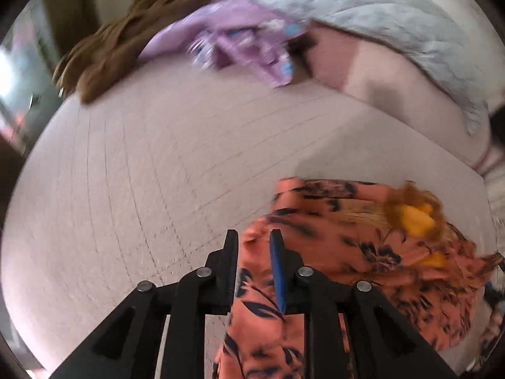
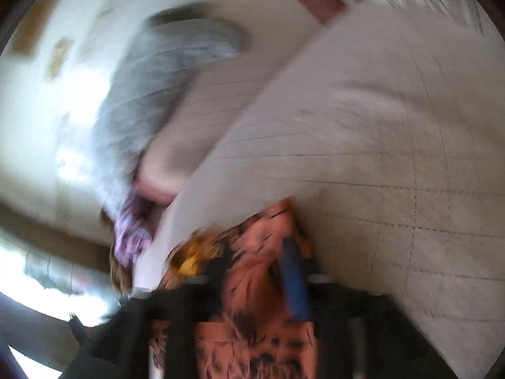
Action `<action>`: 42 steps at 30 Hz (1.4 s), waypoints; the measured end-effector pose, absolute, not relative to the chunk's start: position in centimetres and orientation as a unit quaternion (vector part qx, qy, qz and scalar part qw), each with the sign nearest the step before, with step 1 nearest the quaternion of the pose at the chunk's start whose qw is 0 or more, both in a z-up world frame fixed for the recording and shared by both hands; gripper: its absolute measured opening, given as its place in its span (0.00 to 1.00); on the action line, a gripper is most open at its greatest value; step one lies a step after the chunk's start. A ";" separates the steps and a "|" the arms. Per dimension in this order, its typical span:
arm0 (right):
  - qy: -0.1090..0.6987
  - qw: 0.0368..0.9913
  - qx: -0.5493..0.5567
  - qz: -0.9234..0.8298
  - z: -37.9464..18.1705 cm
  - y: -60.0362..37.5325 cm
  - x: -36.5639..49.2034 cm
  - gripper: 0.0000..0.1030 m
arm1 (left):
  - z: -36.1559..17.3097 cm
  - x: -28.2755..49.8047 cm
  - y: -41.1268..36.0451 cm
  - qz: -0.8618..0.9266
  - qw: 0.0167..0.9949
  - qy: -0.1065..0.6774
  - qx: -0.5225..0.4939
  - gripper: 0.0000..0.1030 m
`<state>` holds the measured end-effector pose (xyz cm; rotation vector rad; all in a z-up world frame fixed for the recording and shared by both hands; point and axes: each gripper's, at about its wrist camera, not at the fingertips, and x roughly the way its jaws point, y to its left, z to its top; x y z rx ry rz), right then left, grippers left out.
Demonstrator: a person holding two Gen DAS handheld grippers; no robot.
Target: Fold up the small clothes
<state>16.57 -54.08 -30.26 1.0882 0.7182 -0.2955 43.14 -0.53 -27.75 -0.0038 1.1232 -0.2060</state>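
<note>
Nearest to my left gripper (image 1: 253,237), the jaws stand narrowly parted with coral cloth between them; I cannot tell whether they pinch it. That cloth is the orange floral garment (image 1: 363,246), lying on the bed (image 1: 142,173). In the left wrist view its long axis runs from the bottom edge under the jaws up and to the right, ending in a bunched patch with yellow and brown. My right gripper (image 2: 255,252) has the same garment (image 2: 252,284) bunched between its jaws, one blue finger pad (image 2: 295,281) lying against the fabric; heavy blur prevents me confirming a firm grip. Further off, the quilted bedcover is pale with a stitched grid. At the far edge lie a lilac printed garment (image 1: 240,41), a brown garment (image 1: 126,34) beside it, and a grey quilted blanket (image 1: 394,15).
</note>
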 end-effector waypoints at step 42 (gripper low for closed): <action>0.461 0.856 0.227 0.047 -30.7 -22.5 40.7 0.41 | -30.1 36.4 4.6 -0.021 0.893 0.445 -0.065 0.41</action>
